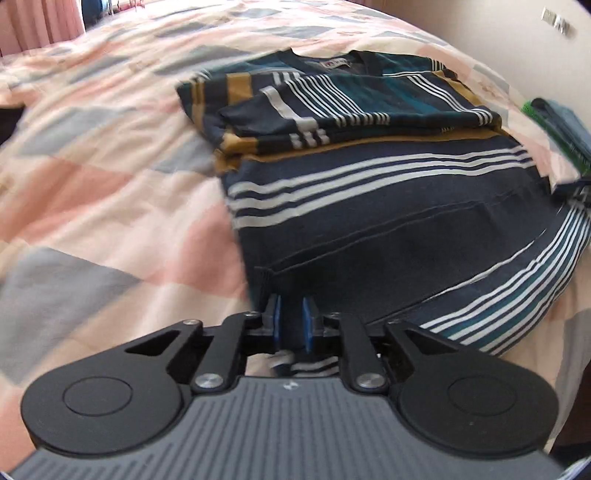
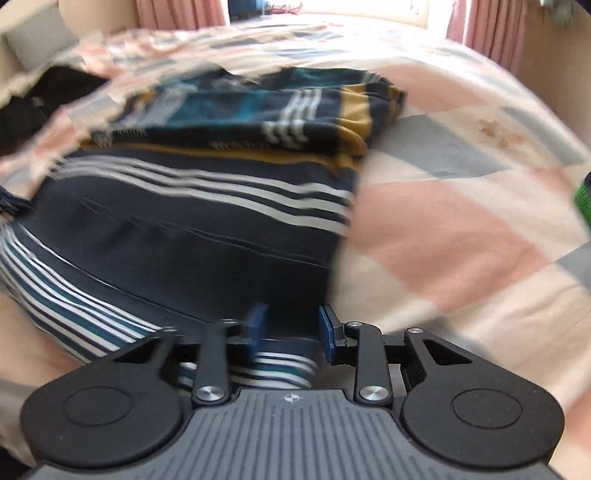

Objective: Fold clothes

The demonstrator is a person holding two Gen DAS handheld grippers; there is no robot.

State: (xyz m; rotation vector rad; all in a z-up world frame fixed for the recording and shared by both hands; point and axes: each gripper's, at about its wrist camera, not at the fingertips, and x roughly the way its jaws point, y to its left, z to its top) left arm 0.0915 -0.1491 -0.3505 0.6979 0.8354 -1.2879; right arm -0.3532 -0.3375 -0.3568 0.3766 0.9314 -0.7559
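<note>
A navy shirt [image 1: 388, 206] with white, teal and mustard stripes lies on the bed, its sleeves folded in over the chest. It also shows in the right wrist view [image 2: 192, 229]. My left gripper [image 1: 291, 319] is shut on the shirt's near hem at its left corner, with cloth pinched between the blue pads. My right gripper [image 2: 291, 328] grips the hem at the right corner, its pads set wider around a thick roll of cloth. The near part of the shirt is lifted and bulges upward.
The bed is covered by a pink, grey and cream patchwork quilt [image 1: 92, 177]. A folded green and blue garment [image 1: 557, 129] lies to the right of the shirt. Dark clothing [image 2: 40, 96] sits at the far left. Pink curtains [image 2: 480, 26] hang behind.
</note>
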